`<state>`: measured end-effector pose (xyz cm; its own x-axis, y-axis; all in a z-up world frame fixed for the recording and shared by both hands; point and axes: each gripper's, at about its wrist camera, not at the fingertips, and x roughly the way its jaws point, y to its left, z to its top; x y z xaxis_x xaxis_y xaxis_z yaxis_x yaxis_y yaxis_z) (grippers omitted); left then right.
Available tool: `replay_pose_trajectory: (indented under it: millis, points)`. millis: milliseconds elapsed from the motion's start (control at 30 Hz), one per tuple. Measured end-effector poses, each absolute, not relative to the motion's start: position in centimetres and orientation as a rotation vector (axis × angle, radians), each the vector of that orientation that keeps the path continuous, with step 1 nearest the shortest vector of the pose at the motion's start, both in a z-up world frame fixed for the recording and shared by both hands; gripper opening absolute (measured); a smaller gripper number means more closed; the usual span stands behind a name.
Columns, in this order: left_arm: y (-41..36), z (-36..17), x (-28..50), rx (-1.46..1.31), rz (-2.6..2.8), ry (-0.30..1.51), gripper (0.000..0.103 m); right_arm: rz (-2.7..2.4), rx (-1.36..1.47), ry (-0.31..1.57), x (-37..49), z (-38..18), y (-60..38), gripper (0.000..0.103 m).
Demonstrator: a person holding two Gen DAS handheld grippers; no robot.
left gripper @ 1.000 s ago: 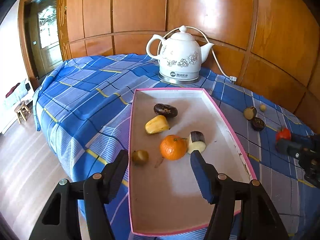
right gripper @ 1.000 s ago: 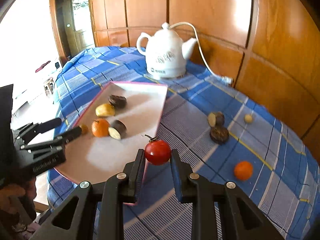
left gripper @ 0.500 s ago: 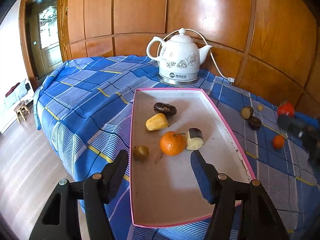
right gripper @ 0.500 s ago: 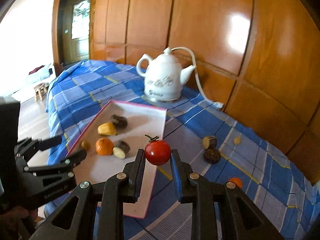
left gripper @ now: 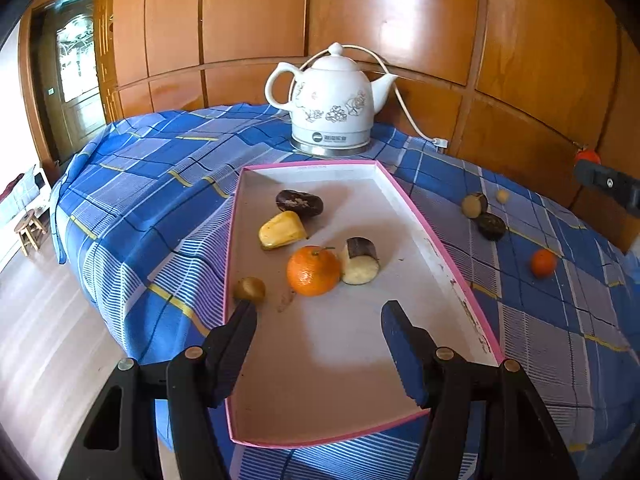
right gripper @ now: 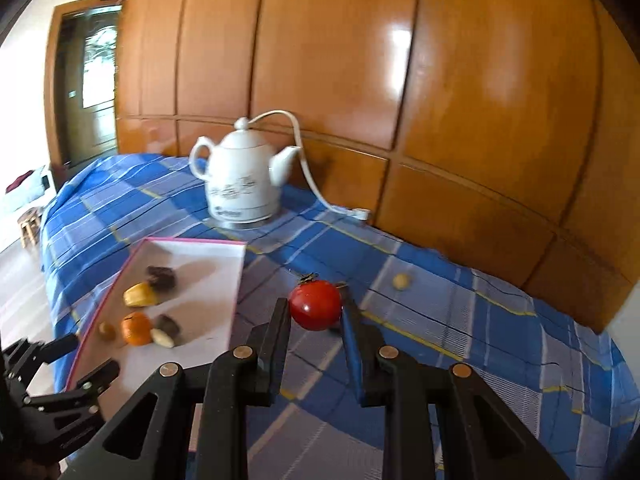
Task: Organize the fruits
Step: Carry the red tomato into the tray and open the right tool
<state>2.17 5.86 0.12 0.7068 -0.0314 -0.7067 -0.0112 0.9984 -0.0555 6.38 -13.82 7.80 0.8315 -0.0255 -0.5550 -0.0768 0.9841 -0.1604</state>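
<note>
Right gripper (right gripper: 315, 312) pinched the red tomato (right gripper: 315, 305); left gripper (left gripper: 316, 316) gaped empty, tray (left gripper: 404, 204) below.

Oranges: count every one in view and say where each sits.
2. One orange lies in the pink-rimmed tray, touching a cut dark-skinned piece. The other orange lies on the blue checked cloth right of the tray. None seems hidden.
</note>
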Motion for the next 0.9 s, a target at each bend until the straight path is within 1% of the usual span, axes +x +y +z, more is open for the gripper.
replay_pose_trajectory:
  millis: [233, 633, 900]
  points:
    - [5.6, 0.1, 2.2, -0.057, -0.02, 0.785, 0.065, 0.011, -0.178, 0.578, 6.2, 8.2, -14.3, 0.025]
    - [6.4, 0.8, 2.1, -0.07, -0.003, 0.759, 0.067, 0.107, -0.244, 0.61, 5.9, 6.6, -10.9, 0.025]
    - [8.7, 0.9, 2.2, -0.111, 0.058, 0.749, 0.067, 0.277, -0.27, 0.751, 6.5, 2.2, -6.6, 0.025]
